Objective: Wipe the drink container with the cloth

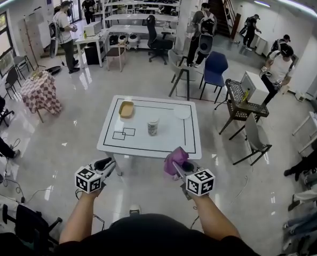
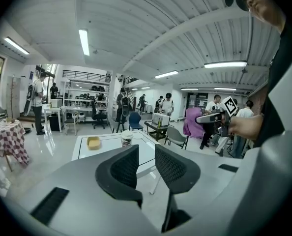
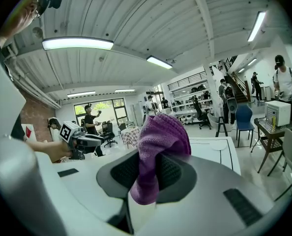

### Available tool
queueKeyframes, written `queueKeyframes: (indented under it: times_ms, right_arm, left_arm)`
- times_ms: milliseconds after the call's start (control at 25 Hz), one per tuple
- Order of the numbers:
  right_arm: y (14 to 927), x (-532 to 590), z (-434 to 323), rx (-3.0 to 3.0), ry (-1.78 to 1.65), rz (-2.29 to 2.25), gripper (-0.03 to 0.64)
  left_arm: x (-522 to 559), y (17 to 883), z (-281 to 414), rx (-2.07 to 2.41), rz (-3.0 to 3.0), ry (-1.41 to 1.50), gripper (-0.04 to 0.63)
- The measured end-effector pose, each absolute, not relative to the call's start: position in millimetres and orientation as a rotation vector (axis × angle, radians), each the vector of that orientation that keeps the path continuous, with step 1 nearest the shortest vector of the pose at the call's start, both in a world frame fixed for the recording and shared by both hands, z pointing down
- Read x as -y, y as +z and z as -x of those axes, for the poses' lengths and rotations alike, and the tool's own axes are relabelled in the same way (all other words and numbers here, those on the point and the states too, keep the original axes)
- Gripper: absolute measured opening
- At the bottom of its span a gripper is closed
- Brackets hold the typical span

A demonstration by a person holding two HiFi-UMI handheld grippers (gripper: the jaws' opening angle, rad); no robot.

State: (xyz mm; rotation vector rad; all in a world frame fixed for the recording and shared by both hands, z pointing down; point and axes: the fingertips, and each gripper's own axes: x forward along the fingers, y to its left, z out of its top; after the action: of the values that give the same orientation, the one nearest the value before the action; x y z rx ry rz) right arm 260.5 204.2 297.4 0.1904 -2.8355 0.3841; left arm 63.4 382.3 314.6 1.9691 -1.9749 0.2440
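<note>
One drink container [image 1: 153, 127] stands near the middle of the white table [image 1: 172, 140], with a tan bowl [image 1: 126, 109] and a white plate [image 1: 182, 112] farther back on it. I think the wiping has not begun, because both my tools are well apart from the table. My right gripper [image 1: 177, 168] is clamped on the purple cloth [image 1: 175, 157], which sticks up out of its jaws. My left gripper [image 1: 109, 167] has its jaws together with nothing in them. Next I need to get close, steady the container with the left one, and rub the cloth on its side.
</note>
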Motion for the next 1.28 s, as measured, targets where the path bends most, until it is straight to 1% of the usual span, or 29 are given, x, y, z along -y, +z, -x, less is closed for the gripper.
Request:
queueKeyframes:
  times_ms: [280, 760, 1280]
  right_arm:
    - [314, -152, -161, 2.832, 0.409, -0.216, 0.092]
    - [333, -119, -56, 2.811, 0.414, -0.318, 0.092]
    - [330, -112, 26, 2.792, 0.448, -0.415, 0.092]
  left_arm:
    - [-321, 329, 36, 1.929, -1.998, 0.269, 0.118]
    - [-273, 358, 154, 1.855, -2.054, 0.250, 0.118]
    - [-246, 358, 235, 1.759, -2.141, 0.243, 0.118]
